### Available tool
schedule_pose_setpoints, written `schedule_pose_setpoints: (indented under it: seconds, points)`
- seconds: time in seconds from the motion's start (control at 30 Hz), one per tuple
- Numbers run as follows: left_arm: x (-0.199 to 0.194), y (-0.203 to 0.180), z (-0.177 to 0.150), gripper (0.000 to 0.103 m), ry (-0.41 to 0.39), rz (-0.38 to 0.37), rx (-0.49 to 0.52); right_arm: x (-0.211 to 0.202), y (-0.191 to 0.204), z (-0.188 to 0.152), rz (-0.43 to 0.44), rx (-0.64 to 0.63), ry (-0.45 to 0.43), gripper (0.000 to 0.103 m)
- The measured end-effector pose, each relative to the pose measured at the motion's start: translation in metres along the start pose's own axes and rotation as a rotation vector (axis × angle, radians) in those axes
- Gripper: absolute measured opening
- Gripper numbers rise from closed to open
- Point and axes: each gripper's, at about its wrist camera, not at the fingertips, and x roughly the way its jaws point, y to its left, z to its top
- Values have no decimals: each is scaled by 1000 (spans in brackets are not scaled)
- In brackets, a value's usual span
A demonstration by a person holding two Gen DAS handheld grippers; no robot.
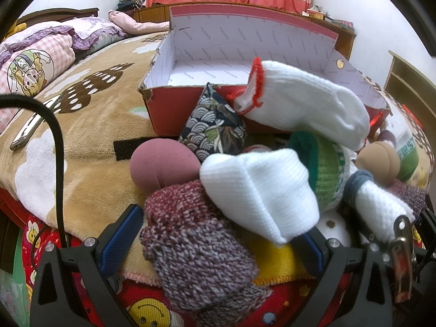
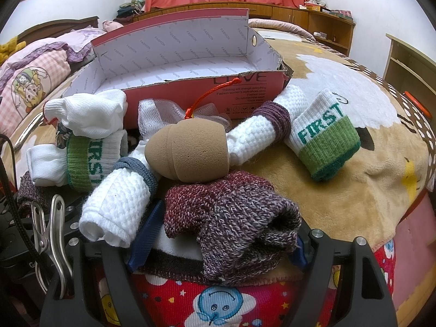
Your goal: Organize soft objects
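The open red shoebox (image 2: pixel 245 87) sits on the bed's tan blanket (image 2: pixel 354 185), and the soft things lie heaped just in front of its near wall. A tan sponge (image 2: pixel 188 152) rests on the heap before the box's front, touching a rolled white towel with a purple band (image 2: pixel 261 133) and another roll with a blue-grey band (image 2: pixel 120 193). To the right of these, still in front of the box, lies a white and green sock marked FIRST (image 2: pixel 324 141).

The right hand-held gripper (image 2: pixel 218 242) has its blue fingers spread on either side of a maroon knitted sock (image 2: pixel 231 218), which lies between them nearest the camera; whether they press it I cannot tell.

The left hand-held gripper (image 1: pixel 220 242) is likewise spread, with a second maroon knitted sock (image 1: pixel 196 245) and a folded white sock (image 1: pixel 261 193) between its fingers. A pink sponge (image 1: pixel 160 163) and a patterned pouch (image 1: pixel 215 125) lie against the box's front wall, and a white sock with red trim (image 1: pixel 305 100) lies tilted atop the heap there.
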Motion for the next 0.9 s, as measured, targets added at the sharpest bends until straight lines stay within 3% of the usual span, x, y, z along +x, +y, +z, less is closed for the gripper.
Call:
schedule_pose_setpoints:
  seconds: [0.37,0.9]
  points:
    - [0,-2,5,103,31,-14,0,-5,-2,2,2,-48,42,81]
    - [-27,18,8,103,53,-37,37,-28,-17,1,116,-28,66,81]
